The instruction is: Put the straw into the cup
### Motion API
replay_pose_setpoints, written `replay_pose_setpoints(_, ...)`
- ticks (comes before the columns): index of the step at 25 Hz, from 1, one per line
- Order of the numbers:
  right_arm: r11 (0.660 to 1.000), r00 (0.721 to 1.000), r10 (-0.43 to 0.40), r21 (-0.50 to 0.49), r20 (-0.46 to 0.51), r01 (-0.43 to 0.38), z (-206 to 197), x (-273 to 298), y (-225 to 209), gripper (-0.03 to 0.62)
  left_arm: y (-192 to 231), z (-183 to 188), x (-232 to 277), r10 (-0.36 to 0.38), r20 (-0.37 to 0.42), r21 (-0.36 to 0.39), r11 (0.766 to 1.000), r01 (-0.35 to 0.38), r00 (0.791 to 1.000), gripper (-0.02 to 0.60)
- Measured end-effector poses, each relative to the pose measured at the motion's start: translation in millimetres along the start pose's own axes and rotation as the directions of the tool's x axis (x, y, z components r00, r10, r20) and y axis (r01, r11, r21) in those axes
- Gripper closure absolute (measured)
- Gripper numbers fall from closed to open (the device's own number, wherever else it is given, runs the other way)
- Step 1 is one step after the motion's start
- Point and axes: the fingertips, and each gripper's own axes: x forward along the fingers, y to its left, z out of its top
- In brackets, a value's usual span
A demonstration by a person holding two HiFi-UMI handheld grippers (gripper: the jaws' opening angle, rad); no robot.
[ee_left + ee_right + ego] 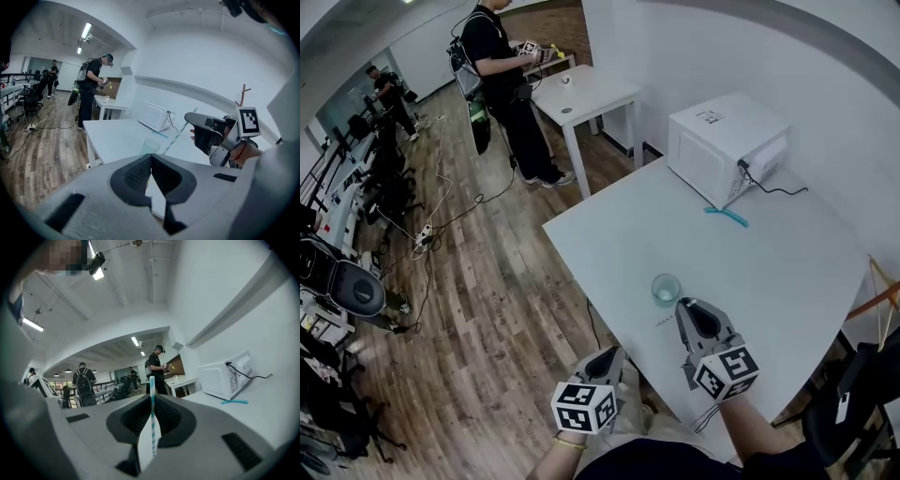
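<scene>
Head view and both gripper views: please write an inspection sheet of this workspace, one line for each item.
Surface: white rectangular table, no spill seen.
Job's things: clear round cup stands upright near the table's front edge. The teal-and-white striped paper straw is not yet in it.
Clutter: white box-shaped microwave oven on the table's far side, with a short teal stick lying in front of it.
Grippers: left claw shut, nothing in it. Right claw shut on the straw, beside the cup.
Cables: black cable runs from the microwave over the table. Loose cables lie on the wooden floor.
Surroundings: person in black at a second white table.
</scene>
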Motion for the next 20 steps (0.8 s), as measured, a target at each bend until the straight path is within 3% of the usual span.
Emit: replay_pose_setpoints(20,0.991,0.992,-0.127,0.044,-0.011,0.127,-3.1,61.6,-54.9,0.551,46.3,16.1,86.6,-0.080,-0.121,0.028,0.996,0.084,0.989,0.561)
